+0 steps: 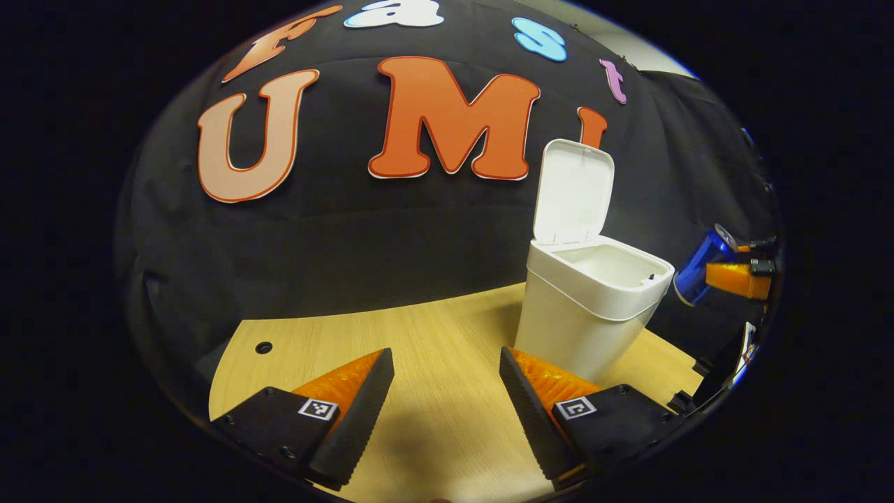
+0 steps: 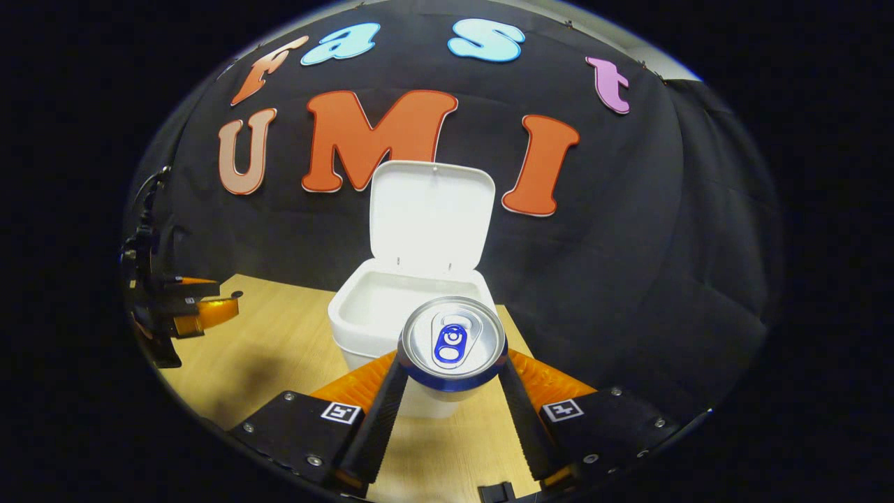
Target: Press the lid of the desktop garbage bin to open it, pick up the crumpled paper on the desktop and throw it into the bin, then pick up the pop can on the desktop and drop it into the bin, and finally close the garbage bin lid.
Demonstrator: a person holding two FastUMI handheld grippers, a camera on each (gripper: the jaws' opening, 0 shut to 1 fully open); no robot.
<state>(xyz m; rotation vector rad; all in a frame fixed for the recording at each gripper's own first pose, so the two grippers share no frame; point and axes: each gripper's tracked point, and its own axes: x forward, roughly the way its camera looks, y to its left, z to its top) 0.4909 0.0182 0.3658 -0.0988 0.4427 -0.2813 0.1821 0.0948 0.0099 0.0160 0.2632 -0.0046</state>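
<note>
Two tongs | your right tongs (image 2: 452,381) pinch the pop can (image 2: 452,344) by the open bin (image 2: 370,314) | your left tongs (image 1: 447,391) spread wide over the tabletop (image 1: 433,328)

Both views face wall; bin (image 1: 590,307) shared, nearer in right gripper view

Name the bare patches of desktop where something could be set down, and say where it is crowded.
Bare desktop lies left of the garbage bin, between it and the cable hole. It is crowded at the bin's mouth, where the right tool holds the pop can.
</note>
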